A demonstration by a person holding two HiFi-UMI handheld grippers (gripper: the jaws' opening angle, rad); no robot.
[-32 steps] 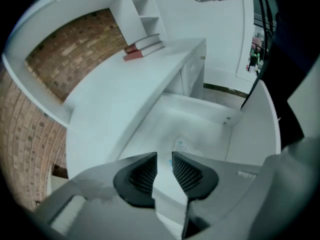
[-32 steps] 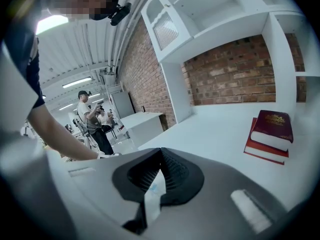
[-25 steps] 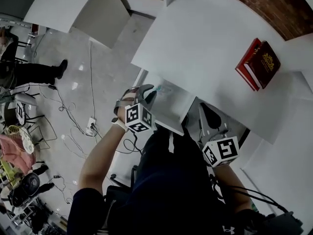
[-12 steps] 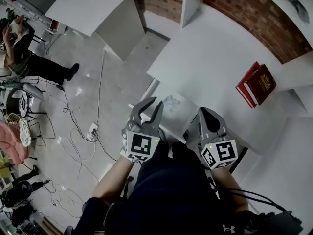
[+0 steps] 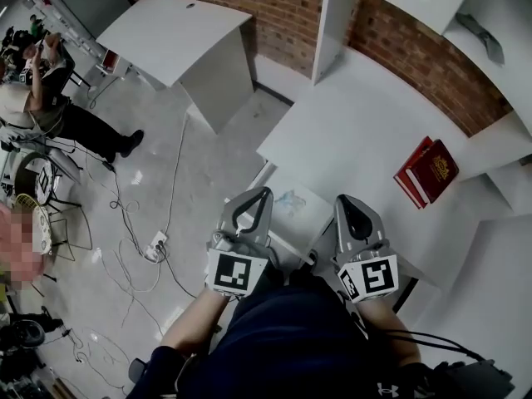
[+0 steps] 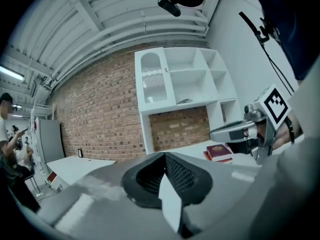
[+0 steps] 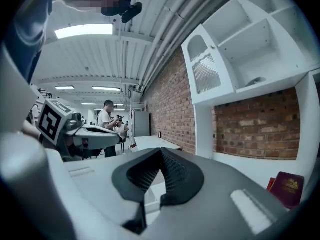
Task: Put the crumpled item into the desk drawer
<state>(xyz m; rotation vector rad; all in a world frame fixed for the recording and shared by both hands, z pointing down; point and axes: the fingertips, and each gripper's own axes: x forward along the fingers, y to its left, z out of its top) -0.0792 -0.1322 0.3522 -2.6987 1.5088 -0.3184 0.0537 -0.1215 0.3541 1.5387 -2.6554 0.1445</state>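
Note:
The crumpled item (image 5: 291,199), pale and bluish, lies in the open white desk drawer (image 5: 314,215) under the near edge of the white desk (image 5: 357,131). My left gripper (image 5: 263,192) is shut and empty, raised over the drawer's left side with its tips just left of the item. My right gripper (image 5: 346,199) is shut and empty above the drawer's right side. In the left gripper view the jaws (image 6: 164,155) meet with nothing between them, and the right gripper (image 6: 240,131) shows beside them. The right gripper view shows its jaws (image 7: 160,151) touching at the tip.
Red books (image 5: 426,171) lie on the desk at the right. A white shelf unit (image 6: 182,79) stands on the desk against the brick wall. A second white desk (image 5: 174,27) stands at back left. Cables and a power strip (image 5: 154,244) lie on the floor; people stand at far left.
My left gripper has pulled back out of the drawer and its jaws have gone from open to shut. The crumpled item stays in the drawer. Both grippers now point forward side by side.

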